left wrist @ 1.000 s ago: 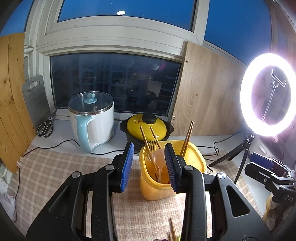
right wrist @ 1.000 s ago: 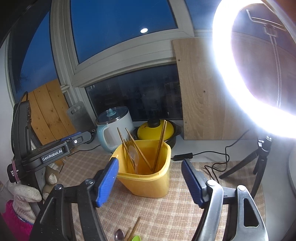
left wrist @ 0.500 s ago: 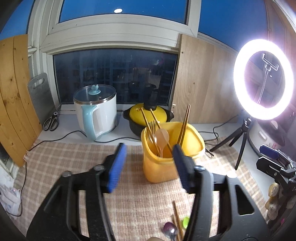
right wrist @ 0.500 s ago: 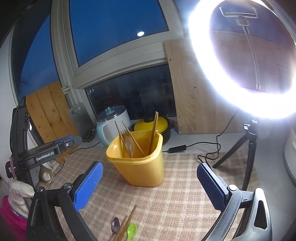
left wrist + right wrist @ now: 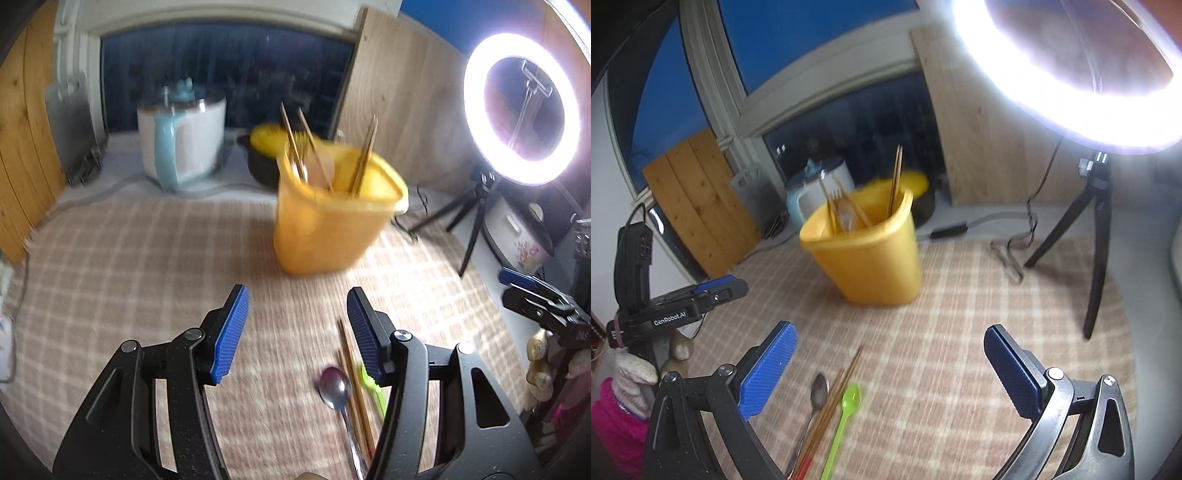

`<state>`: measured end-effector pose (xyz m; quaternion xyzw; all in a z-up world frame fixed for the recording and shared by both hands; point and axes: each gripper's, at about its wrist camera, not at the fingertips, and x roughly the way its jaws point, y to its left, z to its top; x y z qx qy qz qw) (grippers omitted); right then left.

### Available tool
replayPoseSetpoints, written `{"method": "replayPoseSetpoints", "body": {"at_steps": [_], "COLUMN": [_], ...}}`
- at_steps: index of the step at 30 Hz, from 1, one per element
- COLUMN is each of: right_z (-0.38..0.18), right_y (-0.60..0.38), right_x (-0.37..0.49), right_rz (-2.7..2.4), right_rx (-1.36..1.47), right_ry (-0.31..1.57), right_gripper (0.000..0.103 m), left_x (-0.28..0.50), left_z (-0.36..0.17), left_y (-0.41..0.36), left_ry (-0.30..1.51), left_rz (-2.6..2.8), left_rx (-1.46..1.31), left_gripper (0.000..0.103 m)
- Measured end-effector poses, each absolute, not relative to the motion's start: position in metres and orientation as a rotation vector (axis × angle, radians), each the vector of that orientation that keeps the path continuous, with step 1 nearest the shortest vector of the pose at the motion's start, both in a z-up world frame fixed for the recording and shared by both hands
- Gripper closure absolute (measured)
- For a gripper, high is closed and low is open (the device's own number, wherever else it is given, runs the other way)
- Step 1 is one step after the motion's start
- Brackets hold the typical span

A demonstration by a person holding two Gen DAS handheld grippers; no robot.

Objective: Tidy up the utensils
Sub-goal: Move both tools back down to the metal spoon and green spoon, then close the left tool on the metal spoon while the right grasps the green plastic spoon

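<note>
A yellow plastic bin [image 5: 332,221] [image 5: 866,258] stands on the checked mat and holds chopsticks, a fork and a wooden spoon. On the mat nearer me lie a metal spoon [image 5: 334,384] [image 5: 818,391], a pair of wooden chopsticks [image 5: 351,369] [image 5: 834,398] and a green plastic spoon [image 5: 373,384] [image 5: 846,413]. My left gripper [image 5: 295,325] is open and empty above the mat, just left of these utensils. My right gripper [image 5: 890,365] is wide open and empty above them. Both views are blurred by motion.
A white and blue electric pot [image 5: 181,144] and a yellow-lidded black pot [image 5: 264,155] stand on the sill behind the bin. A ring light on a tripod [image 5: 517,110] [image 5: 1097,229] stands at the right with cables nearby. Wooden boards flank the window.
Both grippers have pulled back from the bin and tilted down. The left gripper opened after leaving the wooden spoon in the bin. The loose utensils on the mat came into view.
</note>
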<state>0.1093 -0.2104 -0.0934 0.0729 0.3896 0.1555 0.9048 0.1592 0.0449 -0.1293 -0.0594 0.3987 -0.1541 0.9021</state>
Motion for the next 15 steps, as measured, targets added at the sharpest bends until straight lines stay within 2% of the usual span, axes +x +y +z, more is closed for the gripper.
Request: {"method": "replayPoseSetpoints", "body": {"at_steps": [11, 15], "right_z": [-0.159, -0.18], "right_y": [-0.192, -0.179], "right_x": [0.124, 0.133], "right_rz": [0.505, 0.526], "right_rx": [0.188, 0.162], "right_ry": [1.08, 1.149], "right_gripper": [0.035, 0.055], "left_x": [0.144, 0.143], "left_z": [-0.199, -0.21], "left_y": [0.029, 0.02], "left_ry": [1.031, 1.06], "left_rz": [-0.398, -0.418], "left_rx": [-0.15, -0.12], "left_gripper": [0.046, 0.046]}}
